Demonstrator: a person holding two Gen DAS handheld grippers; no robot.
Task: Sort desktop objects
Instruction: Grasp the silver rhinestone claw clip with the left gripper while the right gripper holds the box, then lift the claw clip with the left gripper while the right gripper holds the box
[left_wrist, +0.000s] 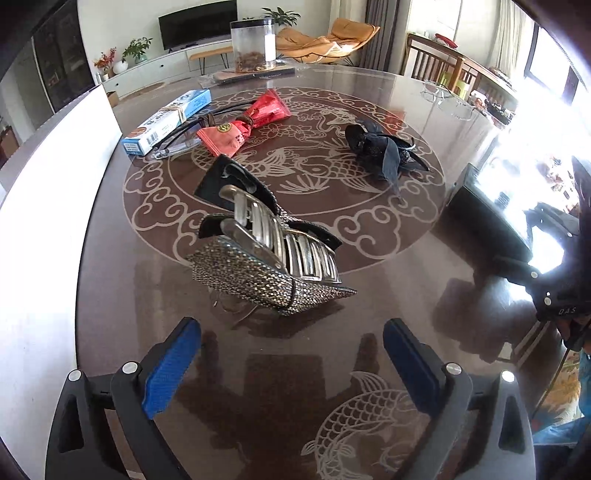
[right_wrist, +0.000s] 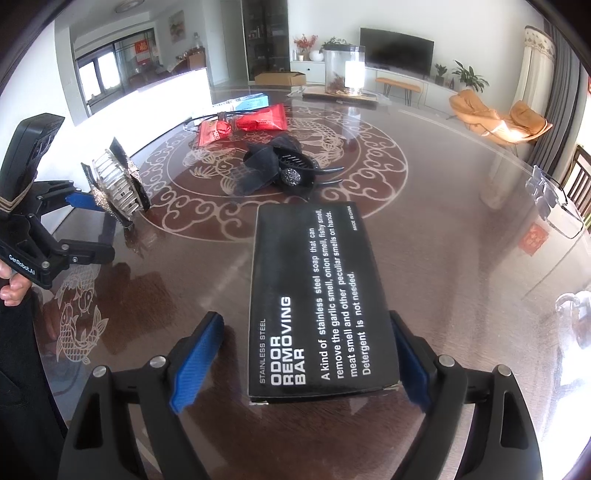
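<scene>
My left gripper (left_wrist: 291, 326) stands open over the dark patterned table (left_wrist: 402, 266), nothing between its blue pads (left_wrist: 173, 369). Just beyond its fingertips lies a rhinestone hair clip (left_wrist: 266, 254) with metal teeth; the right wrist view has it at the far left (right_wrist: 118, 188) beside the left gripper (right_wrist: 107, 230). My right gripper (right_wrist: 306, 354) is open around a black box (right_wrist: 317, 295) printed "odor removing bar". The right pad (right_wrist: 410, 362) sits against the box's side, while the left pad (right_wrist: 199, 362) stands clear of it.
A black bow hair clip (left_wrist: 380, 151) (right_wrist: 280, 170) lies mid-table. Behind it are a red packet (left_wrist: 240, 125) (right_wrist: 243, 123), a blue-white box (left_wrist: 166, 122) and dark-framed glasses (left_wrist: 177, 138). A clear jar (left_wrist: 253, 46) stands at the back; clear glasses (right_wrist: 554, 203) at the right edge.
</scene>
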